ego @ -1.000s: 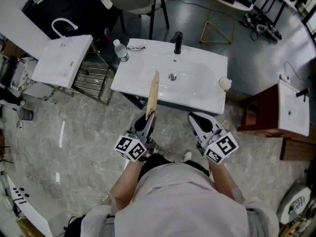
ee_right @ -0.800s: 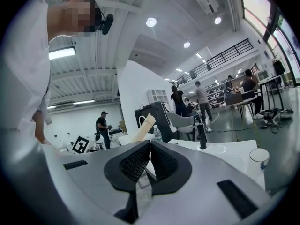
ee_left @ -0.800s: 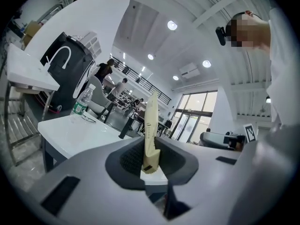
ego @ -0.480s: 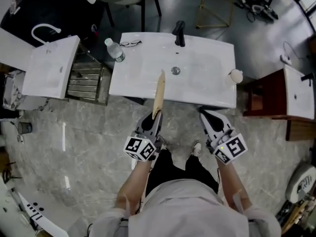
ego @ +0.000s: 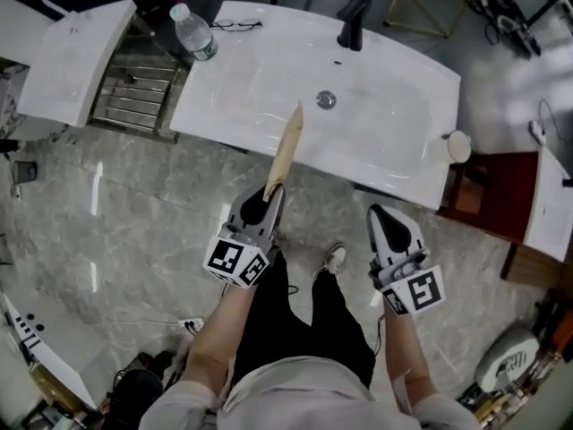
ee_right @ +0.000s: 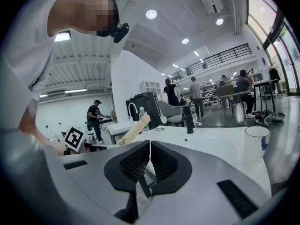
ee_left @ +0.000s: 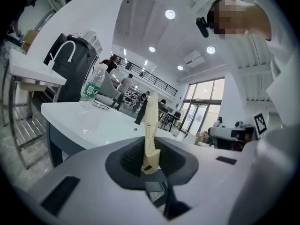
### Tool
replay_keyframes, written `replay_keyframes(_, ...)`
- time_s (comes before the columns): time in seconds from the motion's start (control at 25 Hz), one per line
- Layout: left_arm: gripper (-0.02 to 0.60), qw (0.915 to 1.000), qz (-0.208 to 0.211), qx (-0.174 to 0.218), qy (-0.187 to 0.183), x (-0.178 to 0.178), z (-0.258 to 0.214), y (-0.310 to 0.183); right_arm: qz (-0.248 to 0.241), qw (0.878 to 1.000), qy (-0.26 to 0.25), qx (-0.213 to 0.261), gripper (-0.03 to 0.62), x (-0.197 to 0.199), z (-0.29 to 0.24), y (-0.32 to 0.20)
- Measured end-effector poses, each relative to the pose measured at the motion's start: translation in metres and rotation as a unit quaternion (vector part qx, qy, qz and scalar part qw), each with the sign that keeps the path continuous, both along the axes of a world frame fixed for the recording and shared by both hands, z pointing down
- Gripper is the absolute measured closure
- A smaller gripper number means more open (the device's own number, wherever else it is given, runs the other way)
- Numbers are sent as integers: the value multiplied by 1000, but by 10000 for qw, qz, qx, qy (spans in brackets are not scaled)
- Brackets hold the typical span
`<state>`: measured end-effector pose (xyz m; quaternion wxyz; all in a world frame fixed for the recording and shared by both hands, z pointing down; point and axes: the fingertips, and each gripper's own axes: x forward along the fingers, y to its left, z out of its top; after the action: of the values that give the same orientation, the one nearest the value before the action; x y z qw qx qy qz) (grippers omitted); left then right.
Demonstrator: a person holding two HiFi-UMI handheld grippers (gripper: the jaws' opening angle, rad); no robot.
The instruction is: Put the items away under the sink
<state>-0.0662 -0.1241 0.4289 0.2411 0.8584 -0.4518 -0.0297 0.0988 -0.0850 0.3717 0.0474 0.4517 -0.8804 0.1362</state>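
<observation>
In the head view, the white sink point(ego: 394, 155) is seen far of the person, its long near edge running from left to right, with open marble floor point(ego: 134, 213) left clear along it and a brown cabinet point(ego: 474, 200) set close at the right end. A metal rack point(ego: 134, 88) and a second white basin point(ego: 72, 56) are found just beside the left end. A water bottle point(ego: 192, 32) is stood at the far left corner, a black faucet point(ego: 352, 18) at the far edge, and a white cup point(ego: 457, 146) at the right end. The left gripper point(ego: 267, 197) is held out low before the near edge, forearm extended, and the long pale item point(ego: 285, 150) is clamped at its base, its shaft carried across the near rim and its tip brought above the basin, just left of the drain point(ego: 326, 99). The right gripper point(ego: 381, 213) is held further right, short of the rim. In the left gripper view, the left gripper point(ee_left: 150, 156) is shown clenched on the long pale item point(ee_left: 150, 125), which is raised upright, and open room is seen under the sink's left corner. In the right gripper view, the right gripper point(ee_right: 149, 149) is shown pressed together with nothing between its pads, the sink top laid out ahead
</observation>
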Motion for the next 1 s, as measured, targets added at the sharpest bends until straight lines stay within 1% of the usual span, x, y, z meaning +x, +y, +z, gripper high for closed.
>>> replay_keyframes(0.16, 528, 9997, -222, -27, -113, -7, 27, 6, -324, 9994, 75, -75, 560, -15, 31, 4)
replay_keyframes(0.36, 528, 9989, -384, -127, -233, -17, 54, 18, -407, 9989, -35, -238, 560, -23, 64, 3)
replay_keyframes(0.48, 528, 9988, -360, -172, -270, -17, 68, 27, -505, 9981, -121, -328, 560, -36, 79, 7)
replay_keyframes(0.68, 528, 9983, -444, -184, -322, -25, 89, 31, -477, 9983, 122, -311, 560, -45, 108, 4)
replay_keyframes(0.88, 528, 9972, -555, -191, -463, -43, 113, 45, -459, 9983, -60, -341, 560, -56, 130, 7)
replay_keyframes(1.0, 528, 9961, -667, -279, -504, -53, 125, 59, -483, 9976, 14, -499, 560, -60, 145, 16)
